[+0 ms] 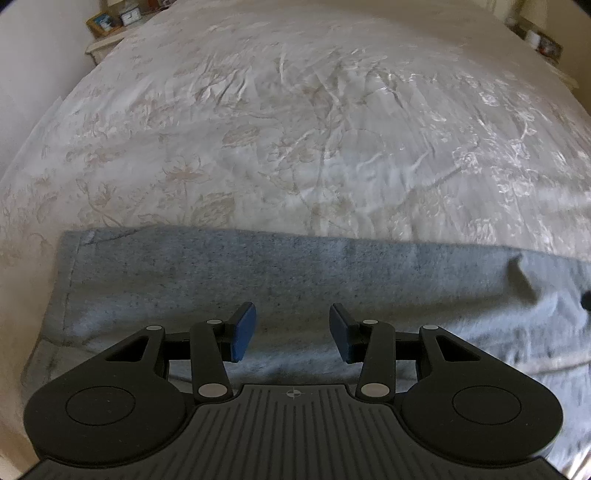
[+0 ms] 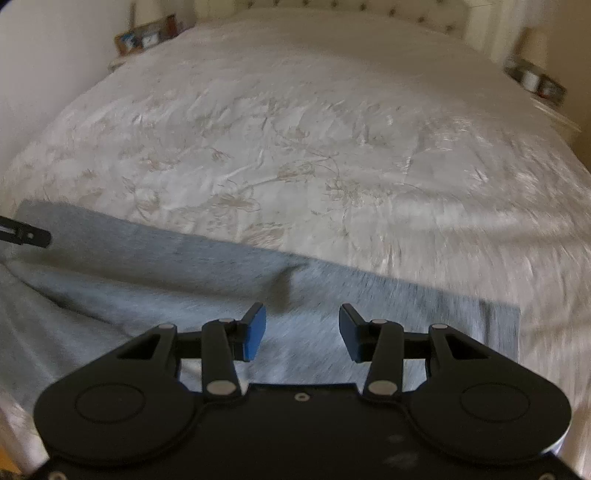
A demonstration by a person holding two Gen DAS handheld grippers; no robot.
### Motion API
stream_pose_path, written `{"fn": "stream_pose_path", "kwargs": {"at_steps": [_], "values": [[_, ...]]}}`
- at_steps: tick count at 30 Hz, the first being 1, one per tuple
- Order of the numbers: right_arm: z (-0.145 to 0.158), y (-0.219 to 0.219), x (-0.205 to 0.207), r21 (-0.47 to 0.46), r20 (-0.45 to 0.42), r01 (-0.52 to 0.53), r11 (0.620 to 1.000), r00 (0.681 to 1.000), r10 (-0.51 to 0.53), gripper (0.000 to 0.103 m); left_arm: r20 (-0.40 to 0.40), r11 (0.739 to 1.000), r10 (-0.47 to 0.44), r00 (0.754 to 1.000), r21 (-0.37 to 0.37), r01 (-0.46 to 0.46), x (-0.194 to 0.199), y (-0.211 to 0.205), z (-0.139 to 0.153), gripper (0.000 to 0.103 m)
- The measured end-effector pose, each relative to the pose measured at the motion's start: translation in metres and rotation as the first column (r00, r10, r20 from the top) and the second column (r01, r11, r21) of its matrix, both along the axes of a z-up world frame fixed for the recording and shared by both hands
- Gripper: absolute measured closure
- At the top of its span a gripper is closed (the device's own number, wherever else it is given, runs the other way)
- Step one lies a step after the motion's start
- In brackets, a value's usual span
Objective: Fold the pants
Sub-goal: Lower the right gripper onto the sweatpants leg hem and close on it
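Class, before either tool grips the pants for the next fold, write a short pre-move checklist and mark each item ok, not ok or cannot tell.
1. Left tool open, nothing in it: ok.
2. Right tool open, nothing in it: ok.
3. Pants lying on the bed: ok.
4. Pants smooth: not ok, a pucker stands up near the middle.
5. Far edge of the pants straight: ok.
6. Near edge of the pants: cannot tell, hidden under the tools.

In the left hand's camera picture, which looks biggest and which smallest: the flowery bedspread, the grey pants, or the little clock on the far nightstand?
1. Bedspread, which fills most of the view.
2. Grey pants, a wide band along the near edge.
3. Clock, tiny, though its distance from the camera shrinks it.
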State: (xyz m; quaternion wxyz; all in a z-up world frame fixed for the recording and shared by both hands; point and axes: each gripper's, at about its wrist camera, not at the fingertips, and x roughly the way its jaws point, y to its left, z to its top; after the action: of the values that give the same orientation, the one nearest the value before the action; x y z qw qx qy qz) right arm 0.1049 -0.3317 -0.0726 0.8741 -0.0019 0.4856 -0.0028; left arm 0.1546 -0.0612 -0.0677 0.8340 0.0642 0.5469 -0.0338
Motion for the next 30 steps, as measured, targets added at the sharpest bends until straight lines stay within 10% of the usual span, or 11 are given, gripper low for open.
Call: {"fn": "stream_pose_path", "kwargs": {"at_steps": [10,19,21,23,27,30], "values": [[-0.064,-0.053,0.097,0.019,-0.128,-0.281,0.96,0.951,0.281,0.057,-0.092,0.999,0.049,0.995,0.027,-0.046,0.02,-0.022,-0.022,0.06],[-0.117,-0.057,0.135,0.11,-0.233,-0.496,0.861,0.829,0.507,0.056,-0.135,0.999,0.028,0.99,0.041,-0.022,0.046,-0.034,-0.041,0.06],[-0.122,-0.058,0.137,0.133,-0.238,-0.511,0.85,0.816,0.527,0.061,-0.142,0.999,0.02,0.99,0.039,-0.015,0.05,-0.037,-0.045,0.06],[-0.121,-0.059,0.136,0.173,-0.238,-0.521,0.836,0.801,0.549,0.098,-0.147,1.0,0.015,0.989,0.029,-0.011,0.053,-0.039,-0.047,0.06],[-0.103,-0.051,0.124,0.116,-0.198,-0.554,0.824,0.8,0.566,0.1,-0.147,1.0,0.002,0.989,-0.013,-0.004,0.061,-0.045,-0.044,0.06],[-0.072,-0.055,0.114,0.05,-0.088,-0.488,0.871,0.867,0.49,0.101,-0.125,0.998,-0.002,0.992,-0.064,-0.006,0.069,-0.048,-0.036,0.06]]}}
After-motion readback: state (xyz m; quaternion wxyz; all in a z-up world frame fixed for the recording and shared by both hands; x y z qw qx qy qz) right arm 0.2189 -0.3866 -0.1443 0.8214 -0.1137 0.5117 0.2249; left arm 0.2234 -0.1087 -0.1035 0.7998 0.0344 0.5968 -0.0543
